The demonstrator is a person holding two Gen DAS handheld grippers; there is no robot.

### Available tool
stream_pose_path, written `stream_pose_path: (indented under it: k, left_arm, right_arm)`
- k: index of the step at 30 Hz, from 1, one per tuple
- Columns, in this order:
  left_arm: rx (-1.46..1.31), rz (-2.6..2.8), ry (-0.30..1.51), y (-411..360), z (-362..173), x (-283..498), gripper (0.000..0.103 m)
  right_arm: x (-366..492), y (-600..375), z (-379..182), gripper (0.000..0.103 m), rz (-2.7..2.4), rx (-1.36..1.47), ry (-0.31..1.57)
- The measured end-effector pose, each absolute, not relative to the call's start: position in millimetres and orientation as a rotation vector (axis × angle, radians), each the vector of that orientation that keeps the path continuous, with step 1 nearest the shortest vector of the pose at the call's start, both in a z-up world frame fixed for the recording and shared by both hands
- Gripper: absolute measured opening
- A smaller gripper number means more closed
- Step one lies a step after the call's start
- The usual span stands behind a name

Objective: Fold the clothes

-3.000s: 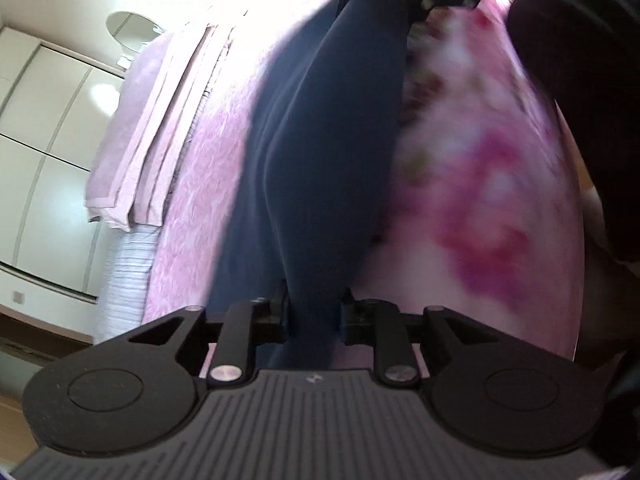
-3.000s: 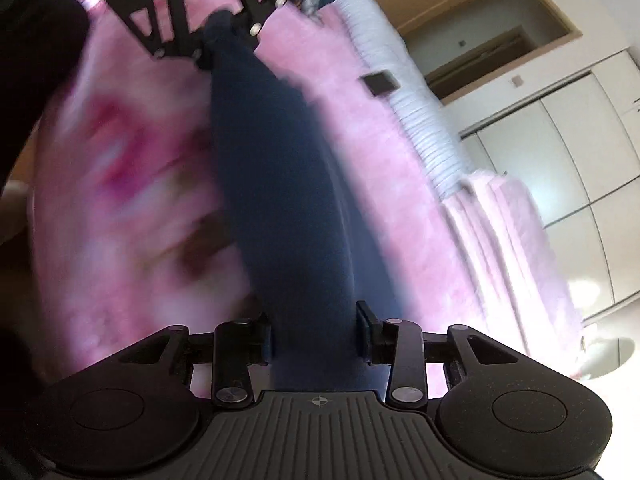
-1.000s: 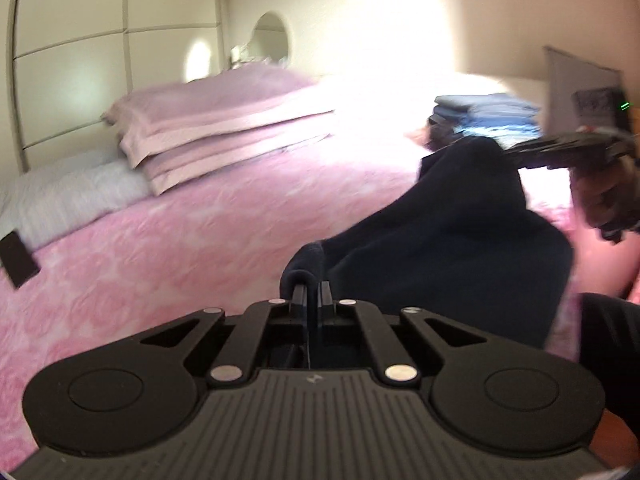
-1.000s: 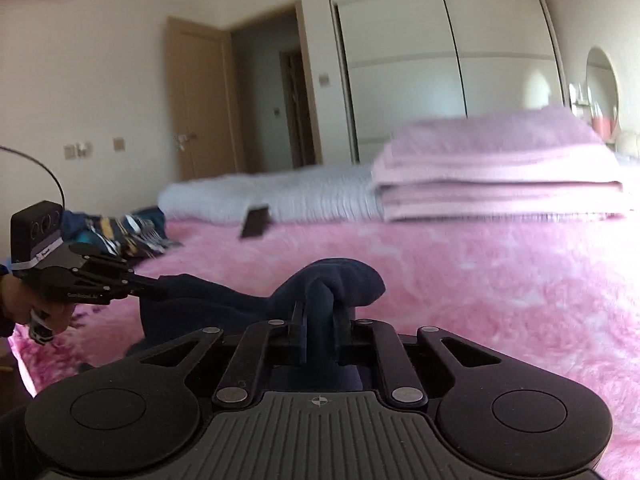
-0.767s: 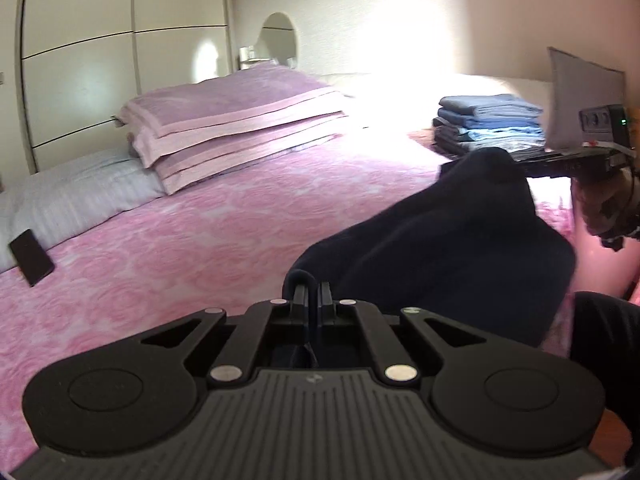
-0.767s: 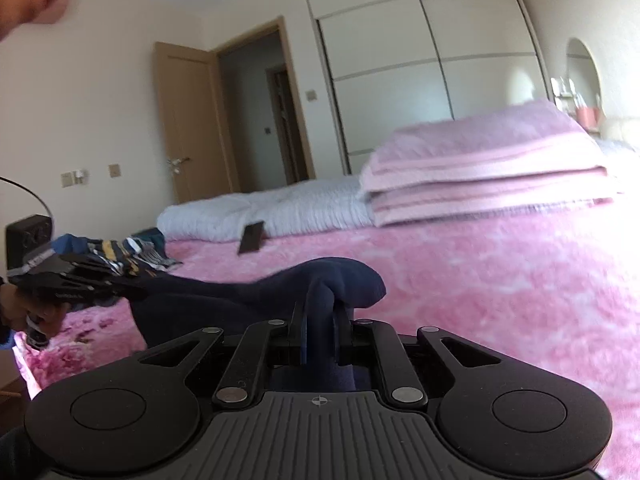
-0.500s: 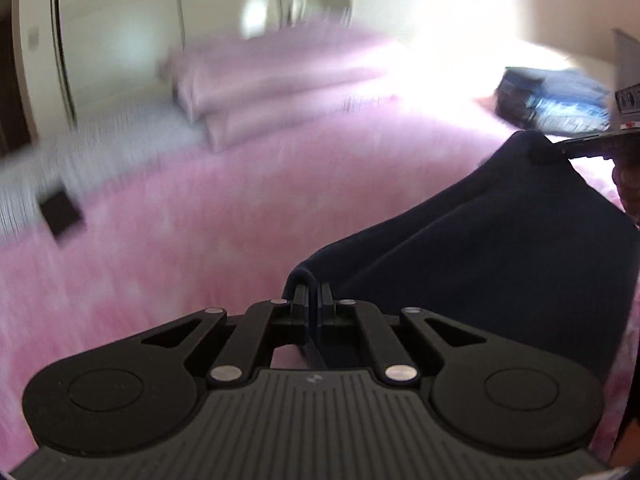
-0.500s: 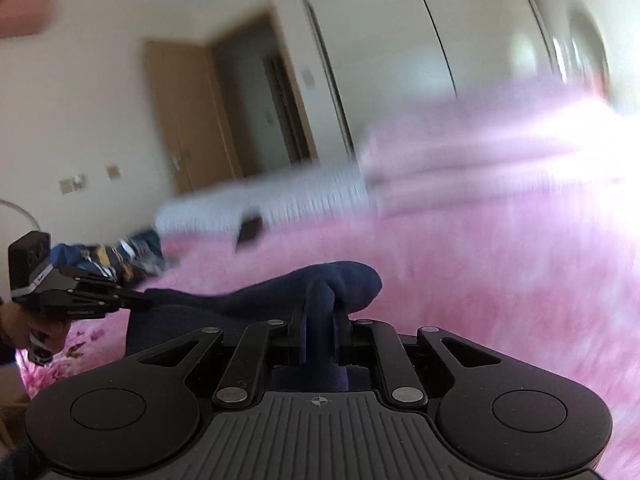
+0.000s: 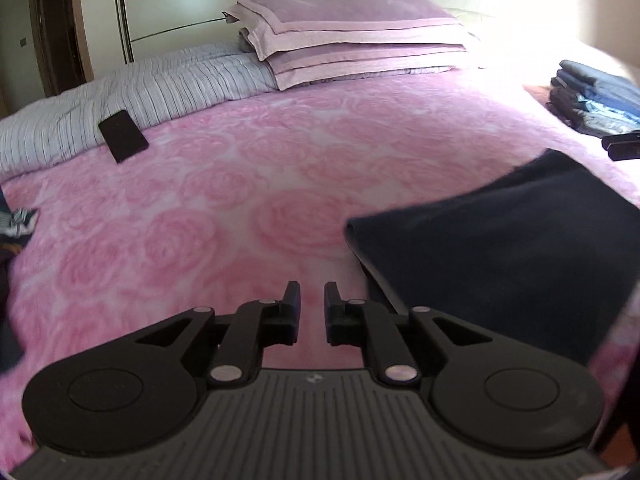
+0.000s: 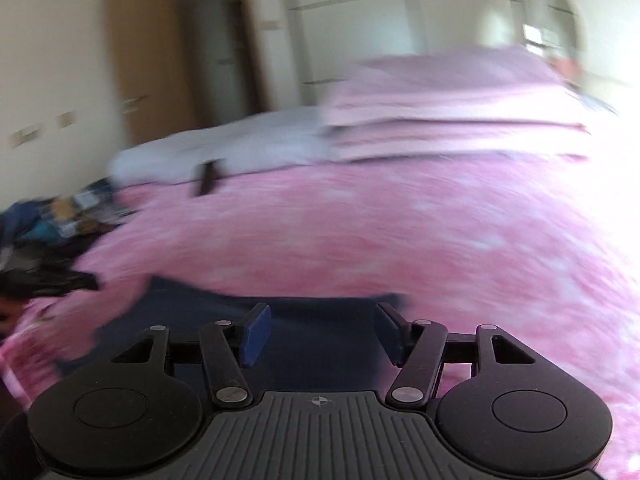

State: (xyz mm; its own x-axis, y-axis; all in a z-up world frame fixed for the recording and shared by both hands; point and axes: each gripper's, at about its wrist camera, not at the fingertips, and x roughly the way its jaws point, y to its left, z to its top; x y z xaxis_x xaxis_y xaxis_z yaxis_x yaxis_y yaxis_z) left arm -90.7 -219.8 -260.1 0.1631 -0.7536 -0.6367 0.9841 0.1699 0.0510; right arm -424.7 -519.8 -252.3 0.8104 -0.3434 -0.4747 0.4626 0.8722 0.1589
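Navy garment lay flat on the pink bedspread, folded edge just right of the left gripper, whose jaws were slightly apart and held nothing. Right gripper was spread wide over the same cloth, empty. Folded stack at far right, phone near the striped duvet

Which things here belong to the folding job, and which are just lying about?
Part of the job:
navy garment, lying on the pink blanket
folded clothes stack
unfolded clothes pile
left gripper and right gripper, both open

Just lying about:
phone
pillows
striped bedding
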Motion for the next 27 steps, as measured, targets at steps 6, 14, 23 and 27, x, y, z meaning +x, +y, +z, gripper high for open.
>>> stream_pose_path:
  k: [6,14,23,27]
  left_arm:
    - [0.517,-1.378,0.545,-190.4,-270.0,-114.9,0.017]
    - [0.475,-1.428,0.558,-167.1,-287.0,-123.8,0.02]
    - [0.452,-1.463,0.541,-160.8,-298.9,-130.4,0.021]
    - [0.429,-1.469,0.521,-163.7,-295.2,-132.4,0.021]
  right_arm:
    - [-345.1,-410.7,-267.5,0.061,-0.09,-0.053,0.623]
    - [-298.6,-331.8,-326.5,0.06,0.099,-0.668,0.85]
    - [-319.7,-395.3,-295.7,0.028,-0.12,-0.132,0.687]
    - [-328.4,-414.5,-292.0,0.027,-0.166,0.058,0.632]
